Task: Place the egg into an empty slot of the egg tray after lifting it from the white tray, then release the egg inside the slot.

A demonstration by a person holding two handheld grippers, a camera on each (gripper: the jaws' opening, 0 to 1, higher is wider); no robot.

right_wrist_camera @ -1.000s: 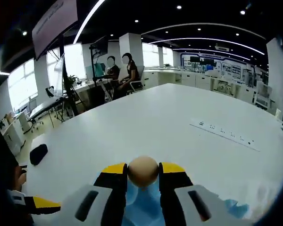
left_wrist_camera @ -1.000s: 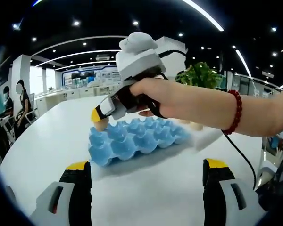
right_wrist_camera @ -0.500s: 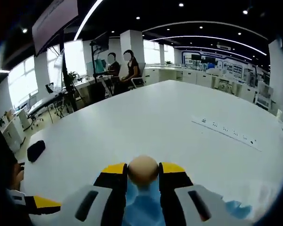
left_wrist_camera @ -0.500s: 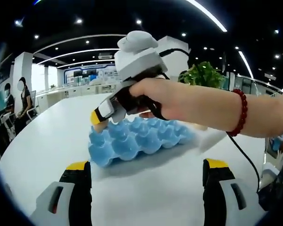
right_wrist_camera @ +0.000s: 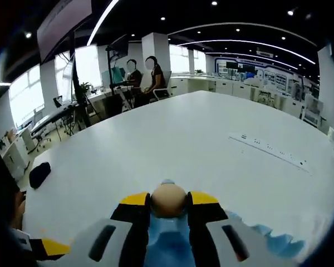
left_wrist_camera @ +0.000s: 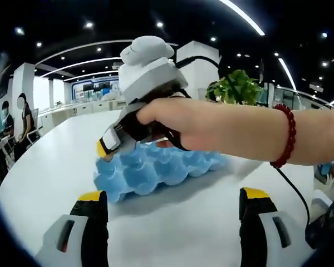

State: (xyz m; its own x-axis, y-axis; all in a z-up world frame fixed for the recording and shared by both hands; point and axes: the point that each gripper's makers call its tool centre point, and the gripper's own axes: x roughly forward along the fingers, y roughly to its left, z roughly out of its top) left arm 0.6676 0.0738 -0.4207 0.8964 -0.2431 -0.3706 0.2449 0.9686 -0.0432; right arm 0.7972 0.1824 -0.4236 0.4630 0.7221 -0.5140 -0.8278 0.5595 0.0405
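— Currently, where is the egg (right_wrist_camera: 168, 199)?

— Clamped between the jaws of the right gripper (right_wrist_camera: 168, 207), directly over the blue egg tray (left_wrist_camera: 150, 169), at its far-left corner in the left gripper view.

— Which way must it go?

— Straight down, I judge; the slot lies just beneath.

— The left gripper (left_wrist_camera: 172, 214)?

— Jaws spread, holding nothing, well short of the tray on the white table (right_wrist_camera: 172, 139).
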